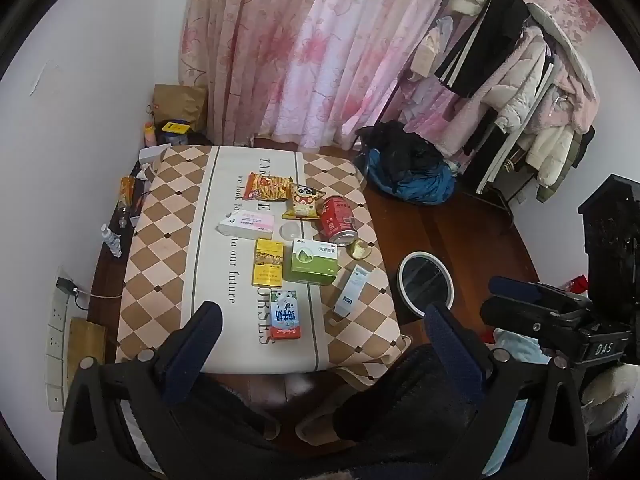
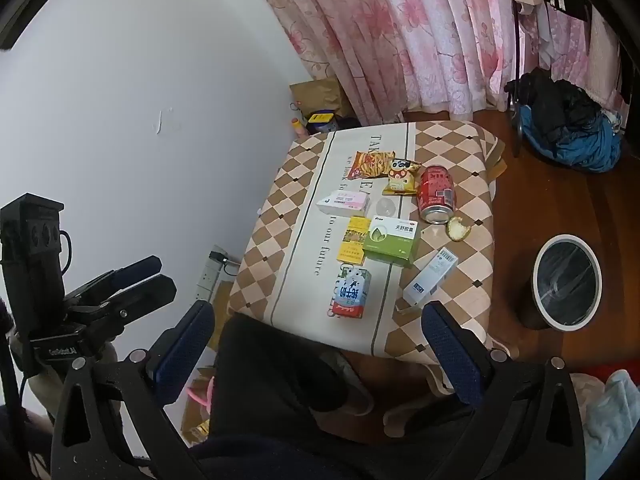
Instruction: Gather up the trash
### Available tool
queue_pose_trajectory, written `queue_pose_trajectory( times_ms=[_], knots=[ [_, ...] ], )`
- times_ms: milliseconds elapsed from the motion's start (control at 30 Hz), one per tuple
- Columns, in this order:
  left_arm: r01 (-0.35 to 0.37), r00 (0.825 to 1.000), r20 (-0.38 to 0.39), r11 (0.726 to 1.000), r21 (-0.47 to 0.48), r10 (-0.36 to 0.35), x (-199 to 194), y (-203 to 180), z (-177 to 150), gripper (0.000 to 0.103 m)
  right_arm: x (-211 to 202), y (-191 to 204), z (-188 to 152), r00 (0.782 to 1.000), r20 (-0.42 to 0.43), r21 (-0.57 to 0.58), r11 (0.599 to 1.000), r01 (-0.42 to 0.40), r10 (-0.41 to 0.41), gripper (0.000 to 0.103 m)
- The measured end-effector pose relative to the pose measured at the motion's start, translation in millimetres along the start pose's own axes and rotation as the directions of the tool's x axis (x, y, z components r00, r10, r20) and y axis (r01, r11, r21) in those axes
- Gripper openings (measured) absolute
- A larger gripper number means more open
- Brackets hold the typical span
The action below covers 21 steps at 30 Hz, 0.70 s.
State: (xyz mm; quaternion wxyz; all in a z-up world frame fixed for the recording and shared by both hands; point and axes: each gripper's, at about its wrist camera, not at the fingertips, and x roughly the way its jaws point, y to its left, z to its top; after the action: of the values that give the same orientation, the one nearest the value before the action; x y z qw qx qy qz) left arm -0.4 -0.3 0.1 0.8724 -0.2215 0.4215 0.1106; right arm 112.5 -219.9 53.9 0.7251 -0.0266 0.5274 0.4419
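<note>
Trash lies on a low table with a checked cloth (image 1: 160, 264) (image 2: 280, 236): a milk carton (image 1: 285, 316) (image 2: 351, 294), a green box (image 1: 314, 266) (image 2: 392, 240), a yellow box (image 1: 268, 262) (image 2: 353, 246), a pink-white box (image 1: 247, 224) (image 2: 344, 203), a red can (image 1: 337, 220) (image 2: 436, 194), two snack bags (image 1: 268, 187) (image 2: 401, 176), a white-blue box (image 1: 351, 290) (image 2: 430, 276) and a bitten snack (image 1: 361, 249) (image 2: 458, 229). A bin with a white rim (image 1: 426, 280) (image 2: 566, 286) stands on the floor to the table's right. My left gripper (image 1: 326, 344) and right gripper (image 2: 318, 344) are open, empty, above the table's near edge.
A heap of blue and black clothes (image 1: 408, 164) (image 2: 568, 132) lies on the floor behind the bin. A clothes rack (image 1: 516, 92) stands at the right. A power strip (image 1: 56, 332) and bottles (image 1: 112, 240) line the left wall. Pink curtains (image 1: 304, 48) hang behind.
</note>
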Motion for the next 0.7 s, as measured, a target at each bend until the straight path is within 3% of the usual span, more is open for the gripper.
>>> queue_pose_trajectory(
  times_ms=[700],
  knots=[
    [0.015,1.0,-0.002,1.0,-0.007,-0.015,-7.2,-3.4,5.7,0.103,5.6,13.9,-1.2,1.0,-0.01,-0.038,0.999,0.004,-0.005,0.103]
  ],
)
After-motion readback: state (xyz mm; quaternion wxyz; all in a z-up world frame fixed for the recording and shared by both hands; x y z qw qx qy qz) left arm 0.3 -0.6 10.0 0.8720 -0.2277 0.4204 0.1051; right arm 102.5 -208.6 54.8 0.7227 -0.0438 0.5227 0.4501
